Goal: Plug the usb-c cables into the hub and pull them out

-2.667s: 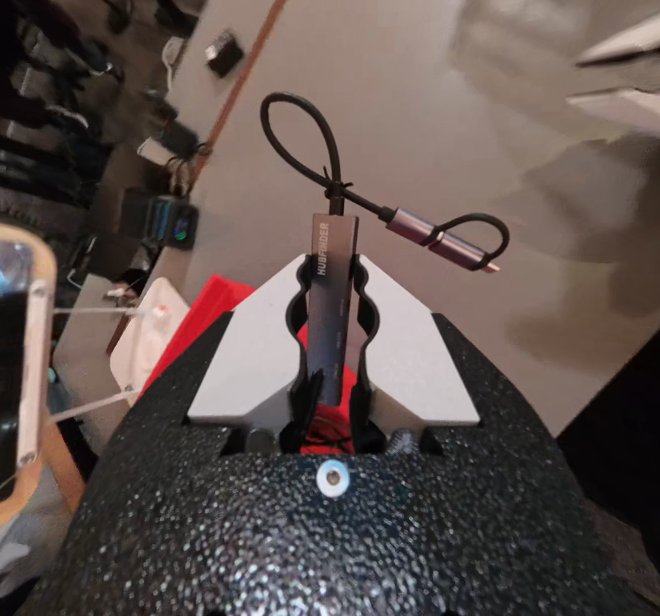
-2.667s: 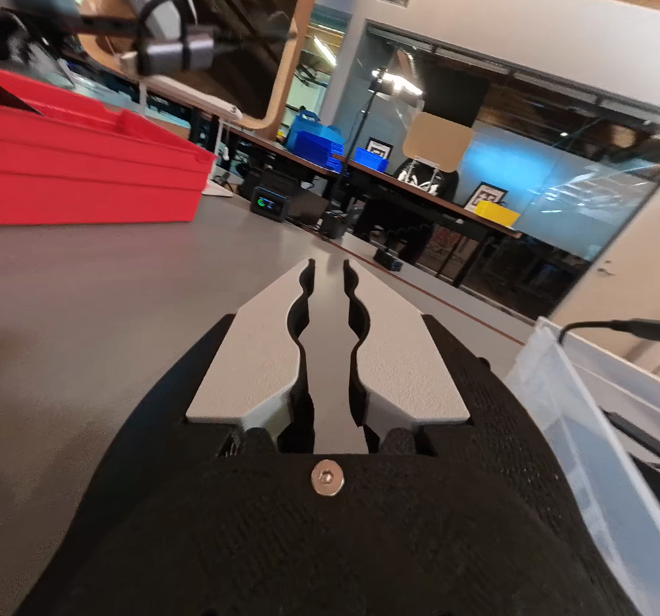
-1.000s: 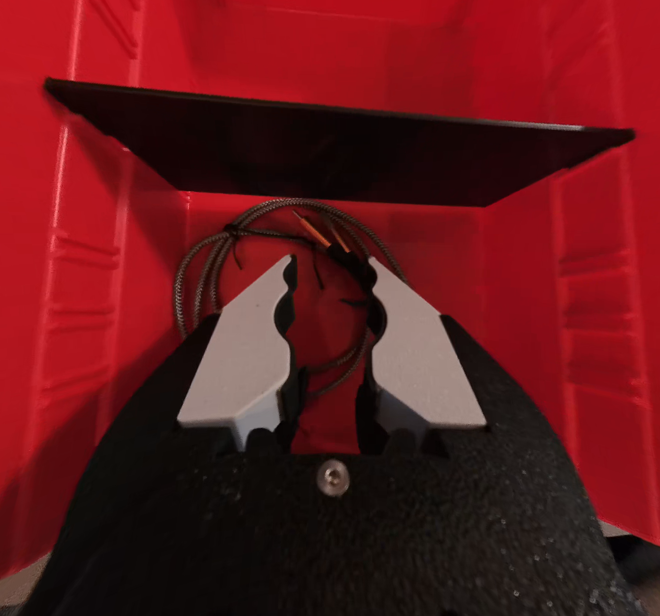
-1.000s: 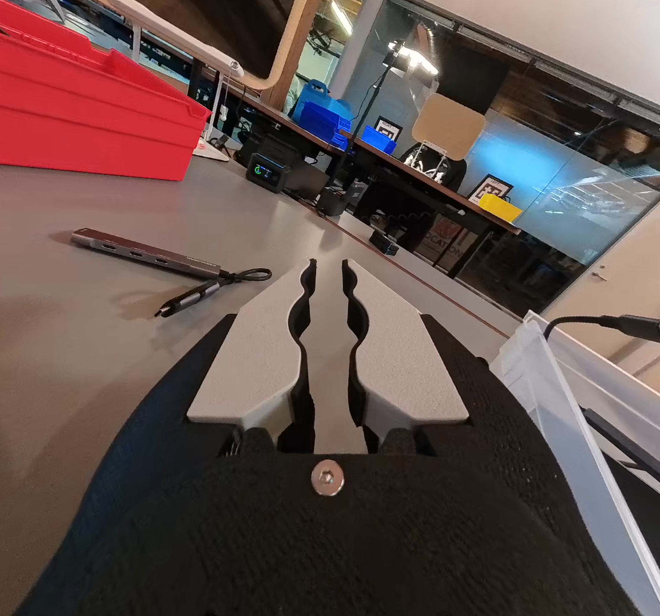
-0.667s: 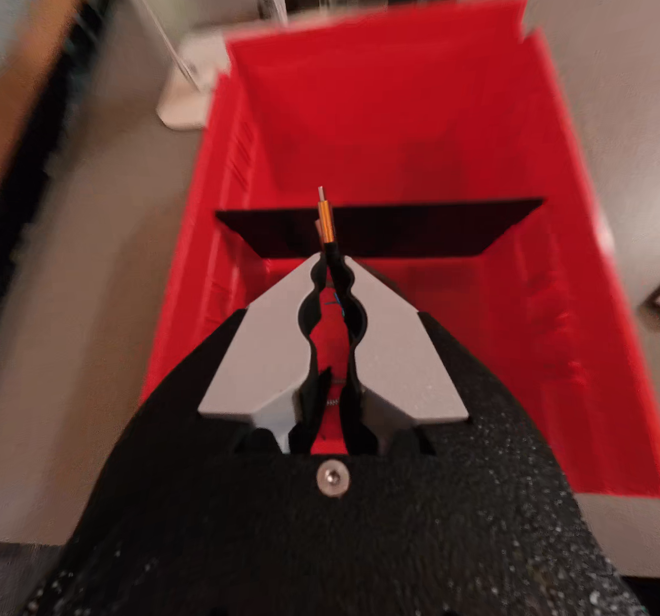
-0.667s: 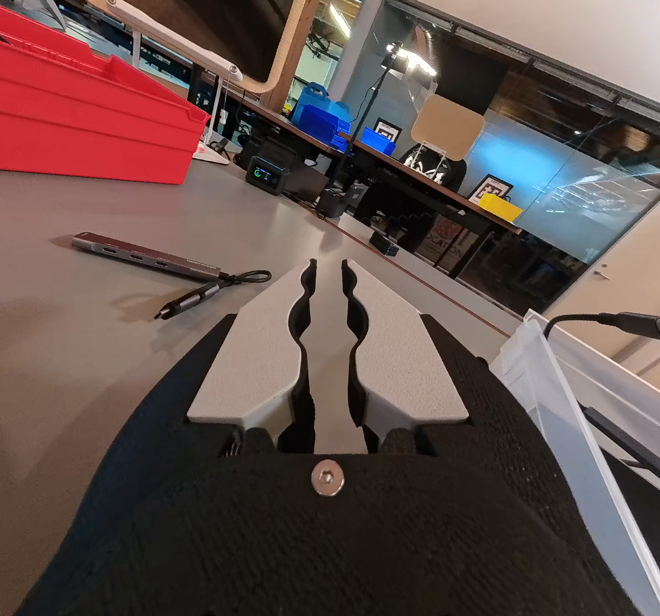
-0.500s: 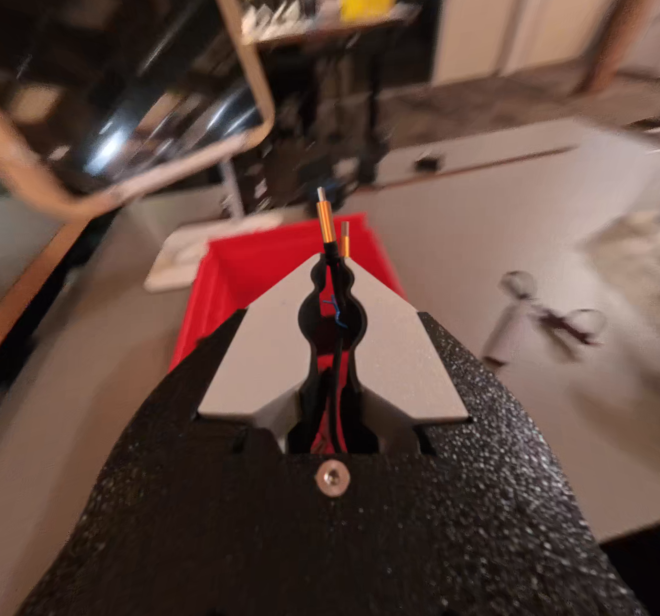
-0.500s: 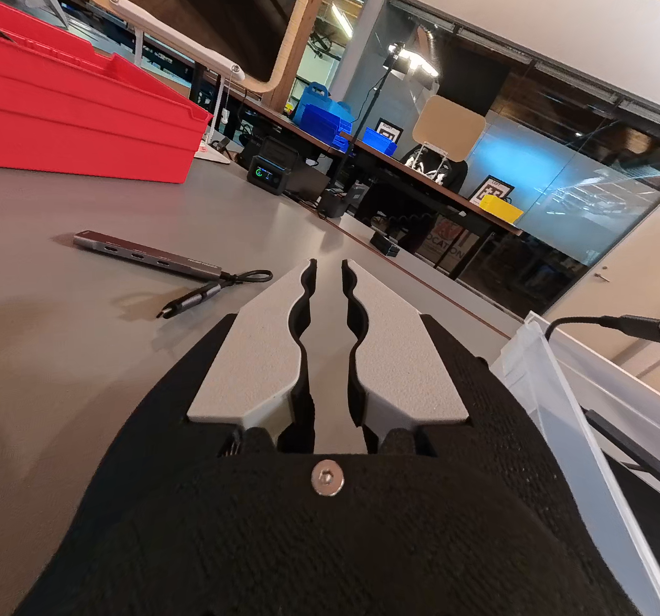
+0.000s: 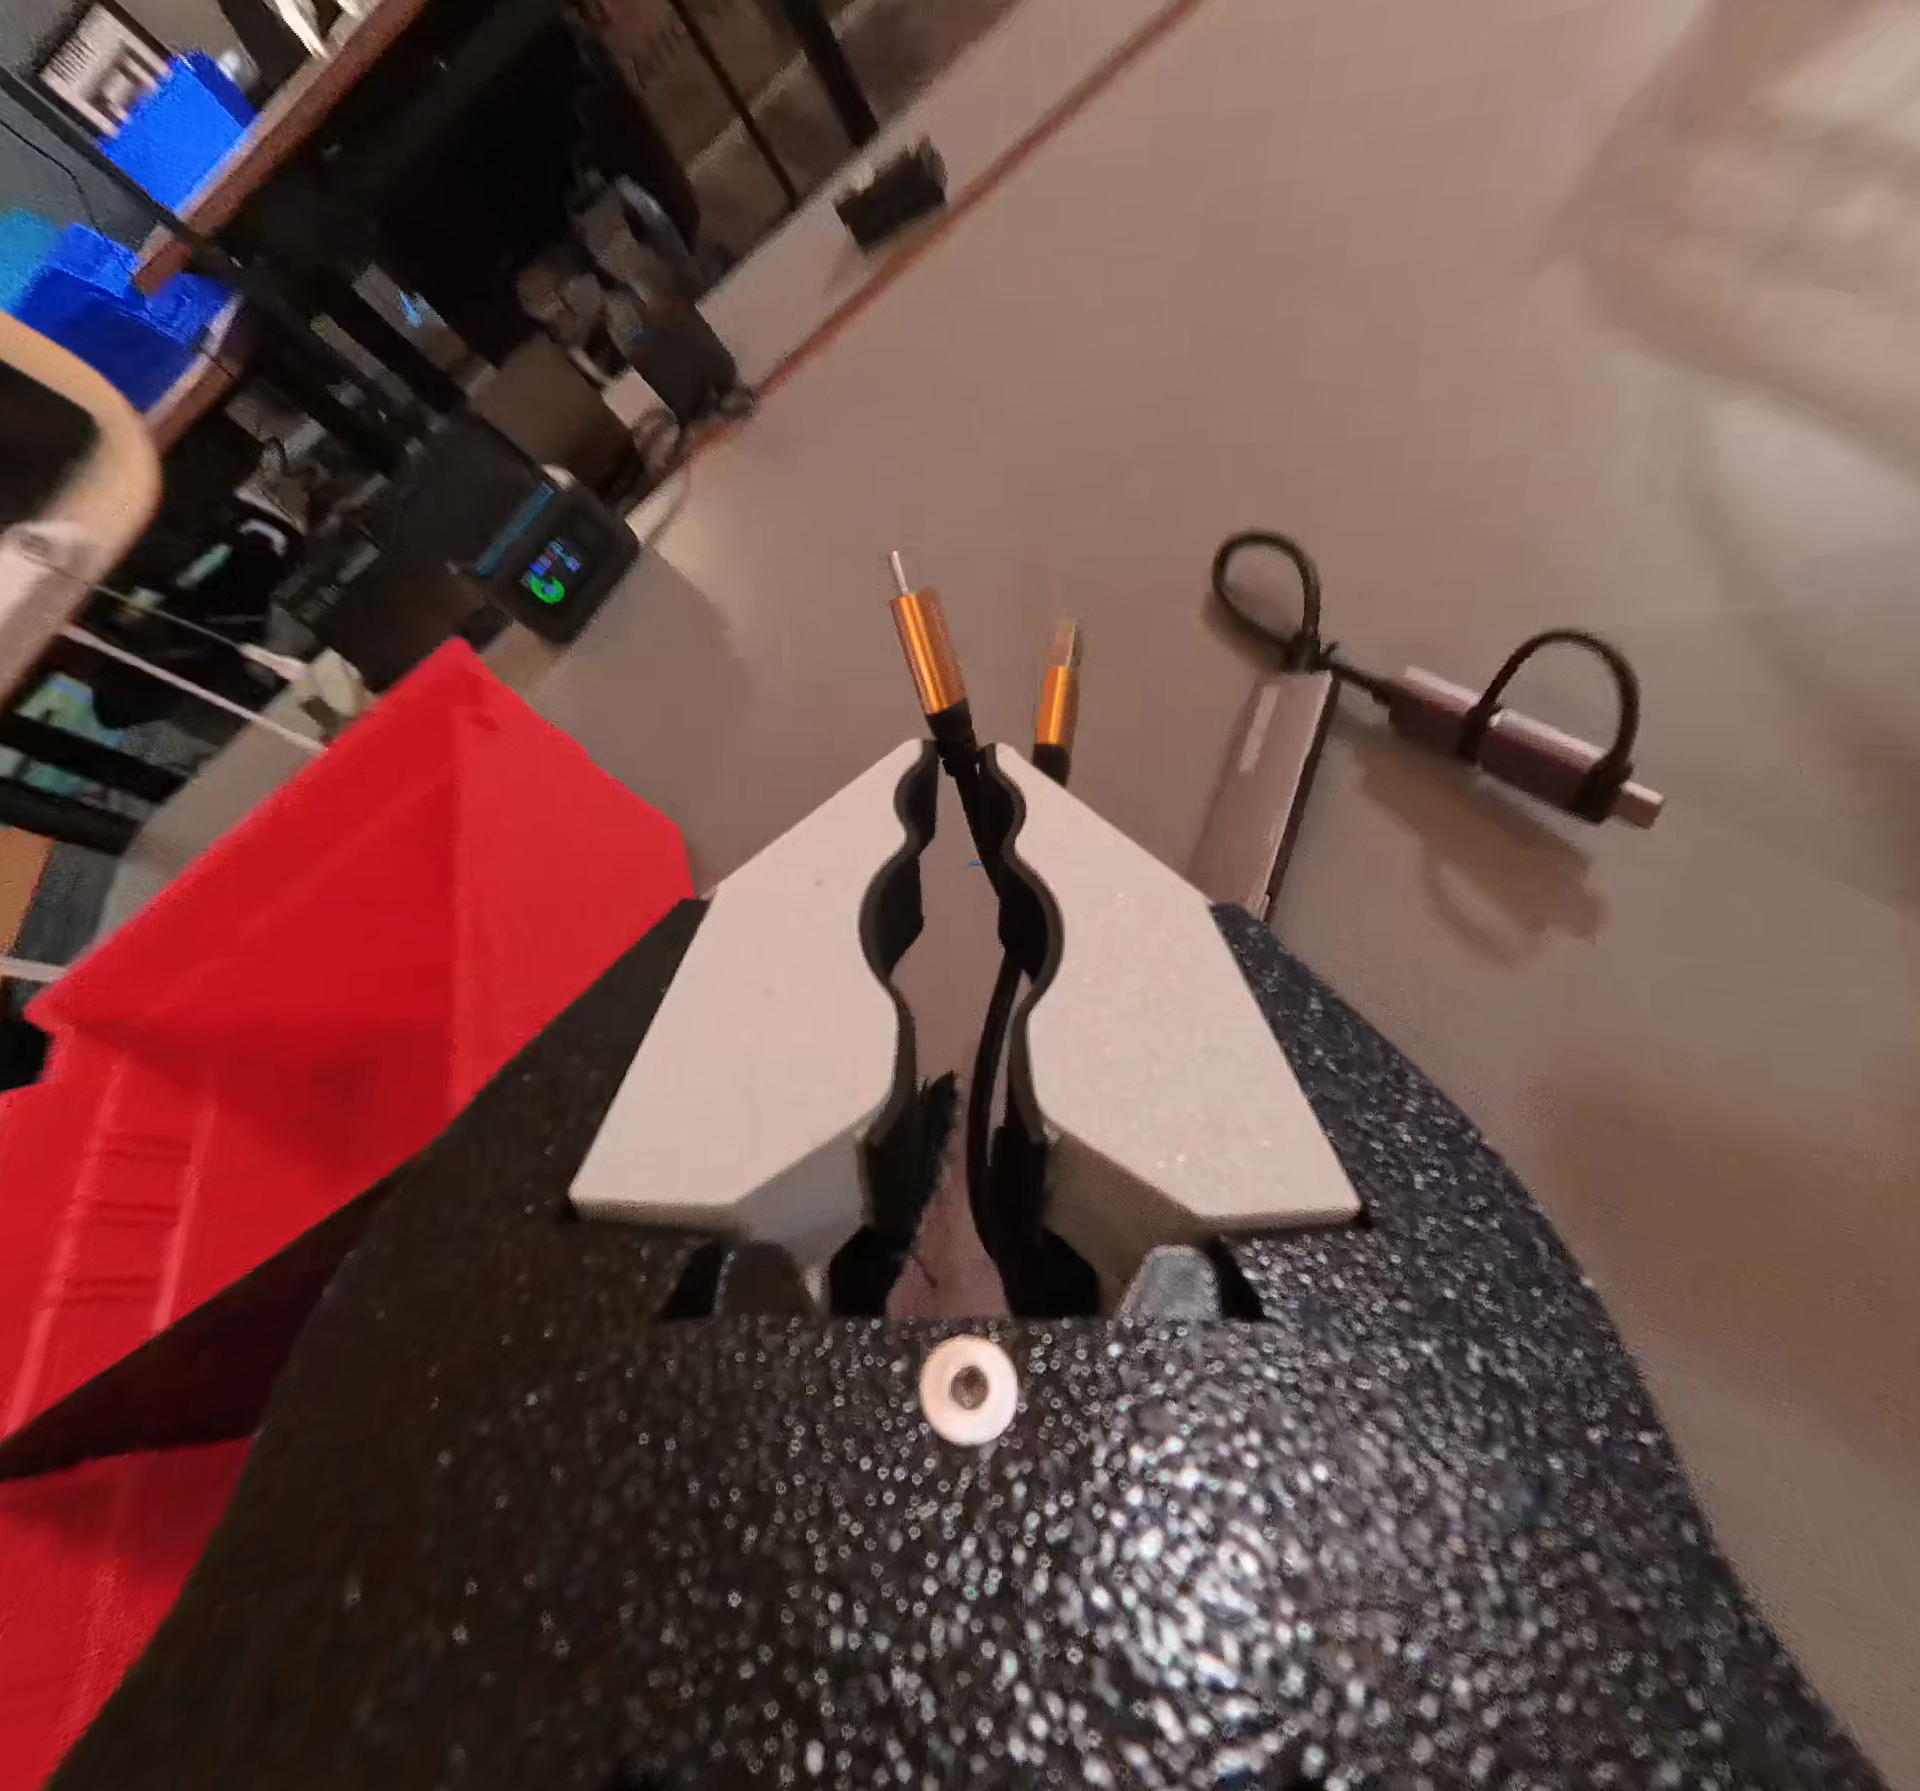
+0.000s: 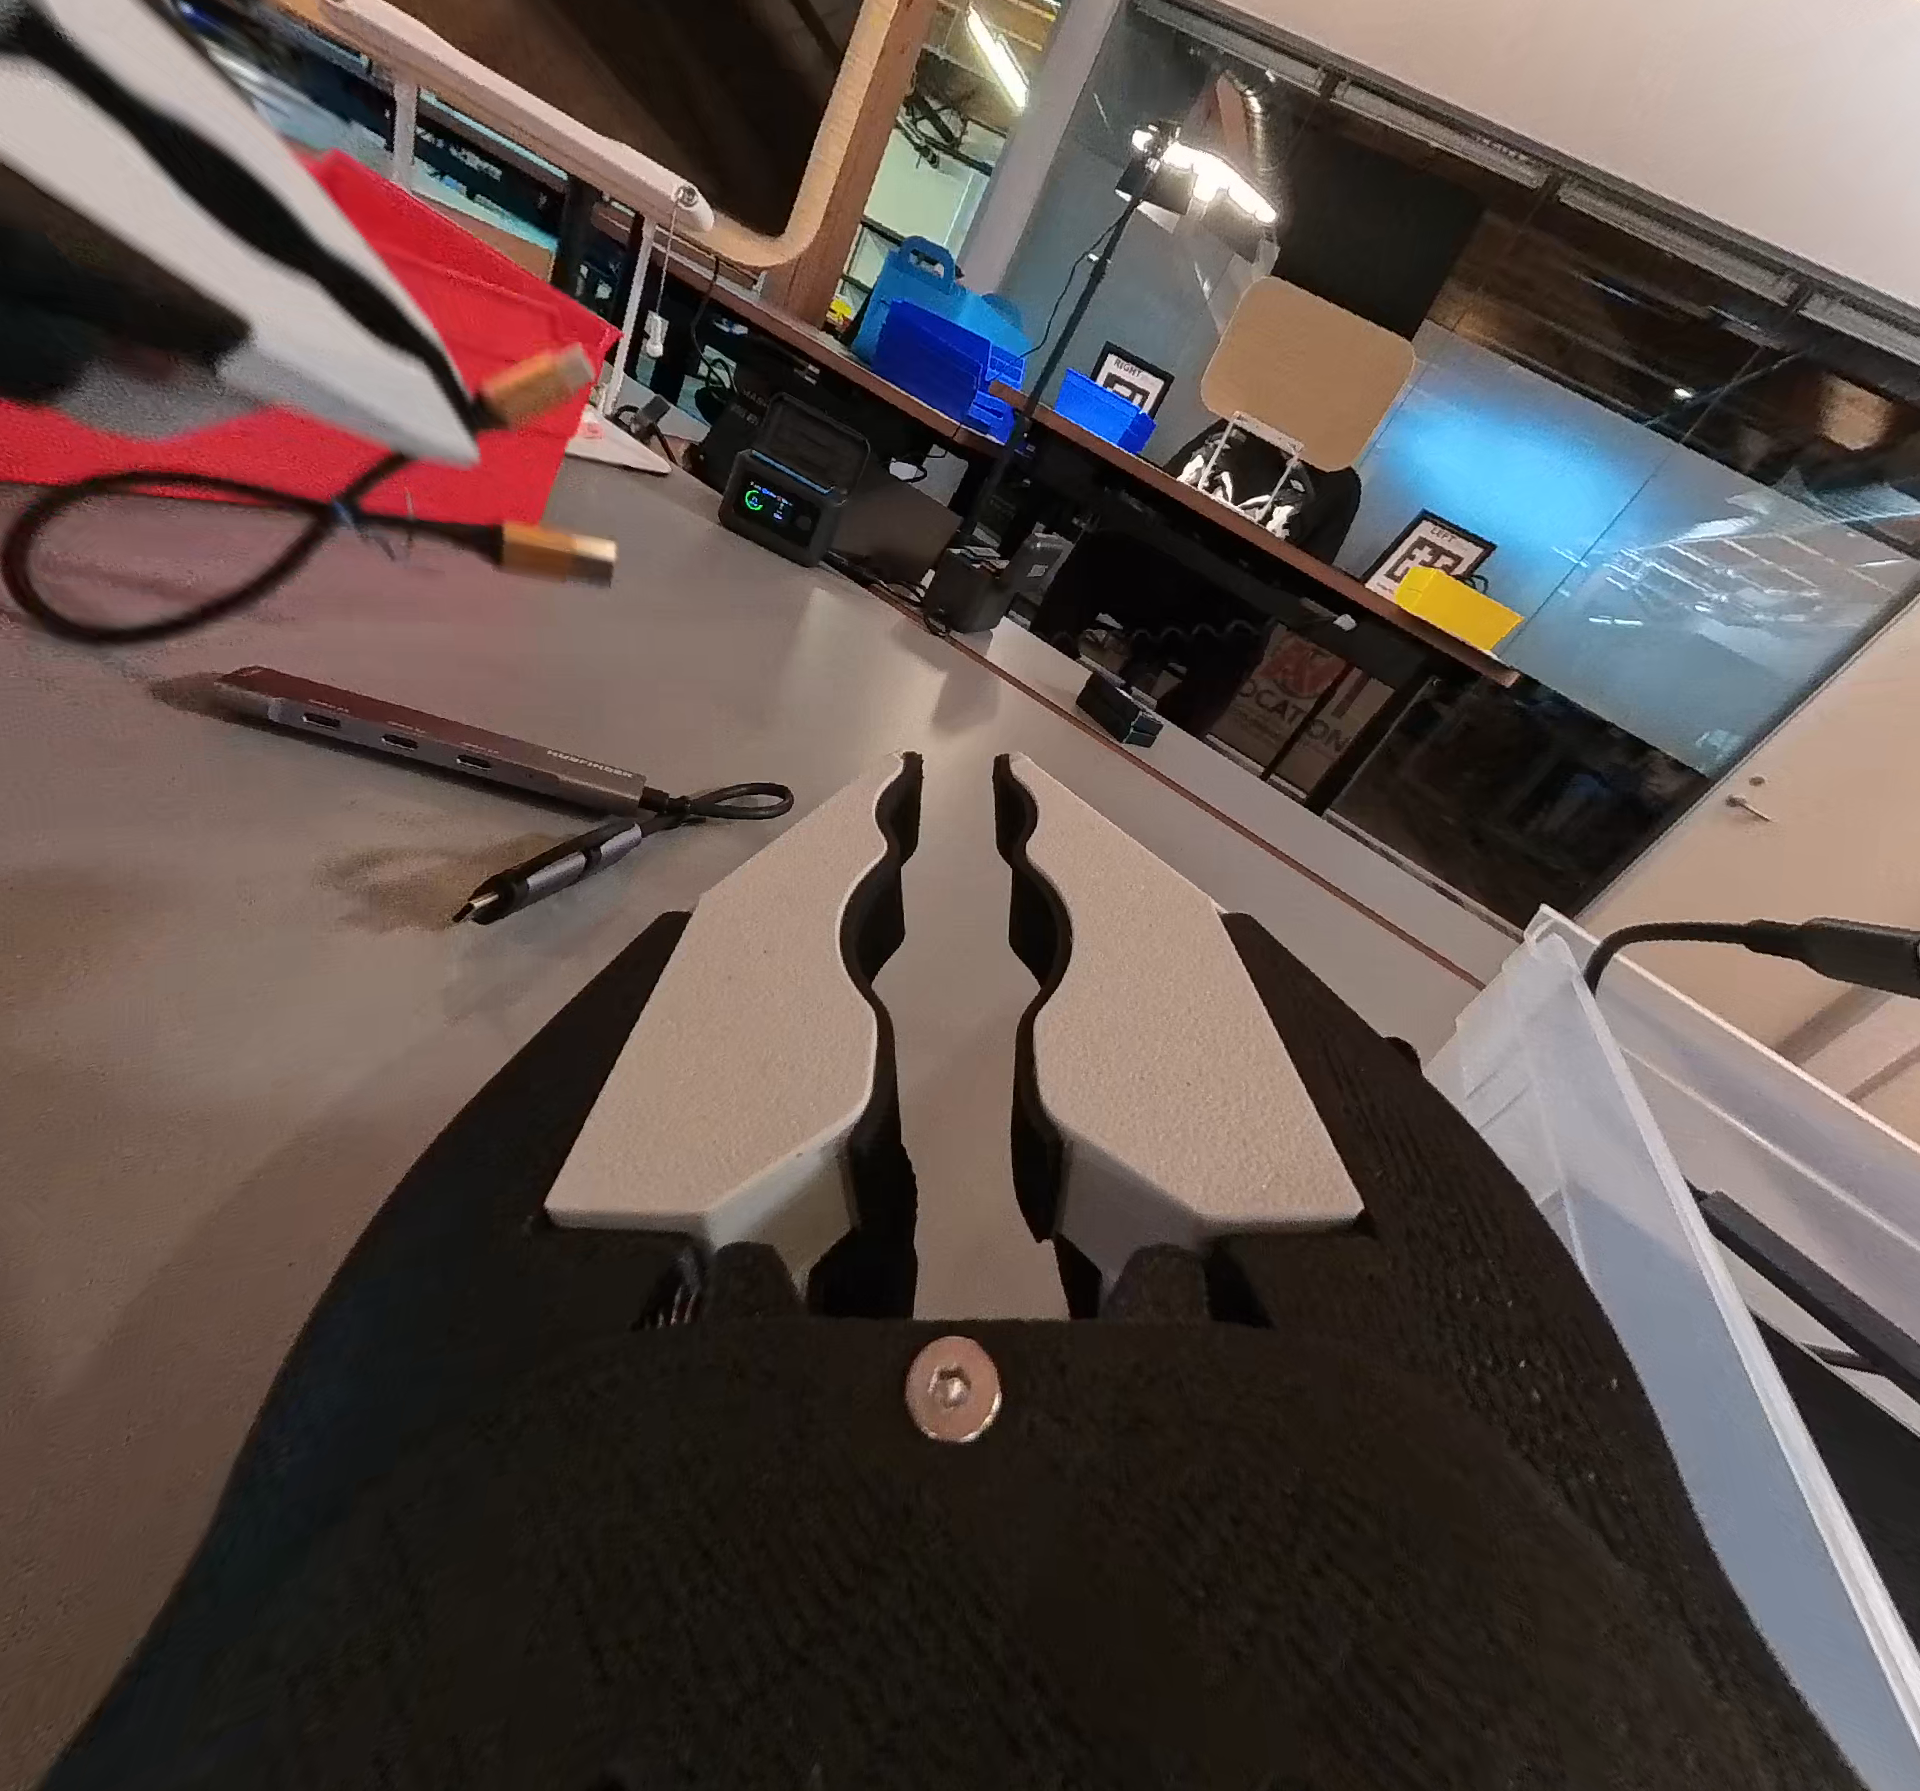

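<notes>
Worktop [image 10: 260,1066]: a broad grey surface carrying everything; other desks and clutter stand far behind it.
Red bin [image 9: 260,993]: a large plastic bin at the near left in the left wrist view, far left in the right wrist view.
Clear bin [image 10: 1621,1170]: a see-through plastic tub at the near right edge, shown only in the right wrist view.
Left gripper [image 9: 958,754]: clenched on the cable just behind one plug, held in the air above the worktop.
Right gripper [image 10: 957,773]: released, a plain gap between its tips, low over the worktop and holding nothing.
Hub [image 10: 436,742]: a slim dark grey bar lying flat on the worktop, its row of ports facing the right wrist camera. Its own short lead [image 10: 582,863] curls beside it.
Cable [image 10: 125,546]: thin, black and braided, with an orange metal plug at each end. One plug [image 9: 928,645] sticks out past the left gripper's tips; the other [image 9: 1055,702] hangs free just beside it.
Handling: the cable looks light and floppy, so a hold on the rigid plug shell would likely steer it best. The hub looks light enough to slide when pushed.
View differences: only the right wrist view shows the hub's ports and the cable's hanging loop. The left wrist view shows the pinch on the cable up close.
</notes>
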Demonstrator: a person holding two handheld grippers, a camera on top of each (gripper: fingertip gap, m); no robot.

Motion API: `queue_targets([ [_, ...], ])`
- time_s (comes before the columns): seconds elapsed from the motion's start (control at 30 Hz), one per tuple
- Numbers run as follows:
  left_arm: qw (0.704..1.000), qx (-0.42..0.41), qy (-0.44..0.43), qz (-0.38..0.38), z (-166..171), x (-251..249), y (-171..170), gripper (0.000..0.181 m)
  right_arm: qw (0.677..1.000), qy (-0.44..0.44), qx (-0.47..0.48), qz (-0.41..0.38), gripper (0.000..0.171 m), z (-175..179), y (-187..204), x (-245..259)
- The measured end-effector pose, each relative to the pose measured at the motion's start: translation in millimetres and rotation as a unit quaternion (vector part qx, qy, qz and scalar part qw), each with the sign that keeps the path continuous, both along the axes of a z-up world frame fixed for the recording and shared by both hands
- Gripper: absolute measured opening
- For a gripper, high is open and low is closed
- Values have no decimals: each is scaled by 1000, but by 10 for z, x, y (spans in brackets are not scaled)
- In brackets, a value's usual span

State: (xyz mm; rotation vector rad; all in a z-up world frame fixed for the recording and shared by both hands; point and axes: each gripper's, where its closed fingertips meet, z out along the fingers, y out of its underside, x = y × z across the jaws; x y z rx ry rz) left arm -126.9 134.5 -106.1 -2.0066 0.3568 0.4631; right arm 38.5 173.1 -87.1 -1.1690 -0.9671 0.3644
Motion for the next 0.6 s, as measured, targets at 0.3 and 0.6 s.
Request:
queue_targets([
  [0.3,995,82,-50,-31,572,22,-110,84,1000,21,-11,-1,13,41,20,44],
  [0.6,955,50,-236,171,608,-1497,-915,74,1000,20,-10,4,13,42,-1,42],
])
